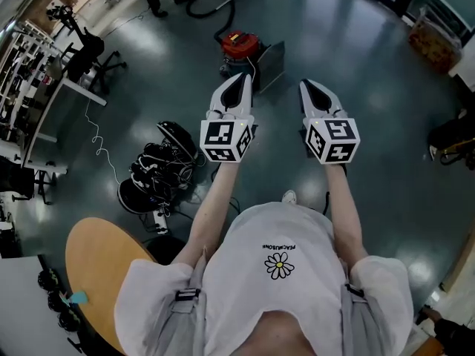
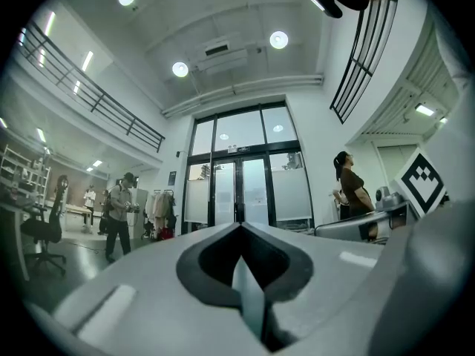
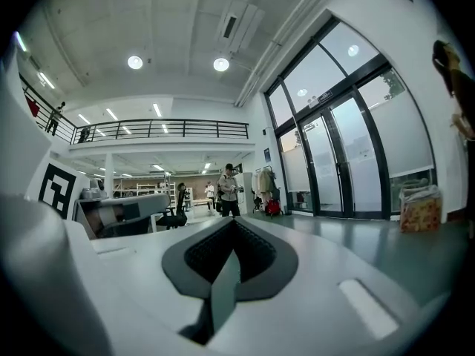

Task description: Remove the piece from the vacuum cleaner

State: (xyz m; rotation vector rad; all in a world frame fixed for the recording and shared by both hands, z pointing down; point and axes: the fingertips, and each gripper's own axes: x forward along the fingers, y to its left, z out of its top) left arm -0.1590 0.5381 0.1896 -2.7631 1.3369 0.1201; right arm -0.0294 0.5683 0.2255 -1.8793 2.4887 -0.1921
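Large hall with a dark glossy floor (image 1: 371, 124), glass doors (image 2: 241, 188) ahead and a railed gallery above; a round wooden tabletop (image 1: 93, 262) sits at your lower left, beside a heap of black gear (image 1: 157, 170) on the floor. The red vacuum cleaner (image 1: 240, 46) stands on the floor ahead of you, with a grey panel (image 1: 272, 64) just beside it; its black hose (image 1: 210, 6) loops away on the far side, and which piece is to come off cannot be told from here. The vacuum lies forward of both grippers and slightly to your left, so your left gripper (image 1: 242, 80) is the nearer; your right gripper (image 1: 308, 87) is held level with it, well apart from the machine. Both sets of jaws are pressed together with nothing between them, touching nothing; judged from this, the approach has not yet begun.
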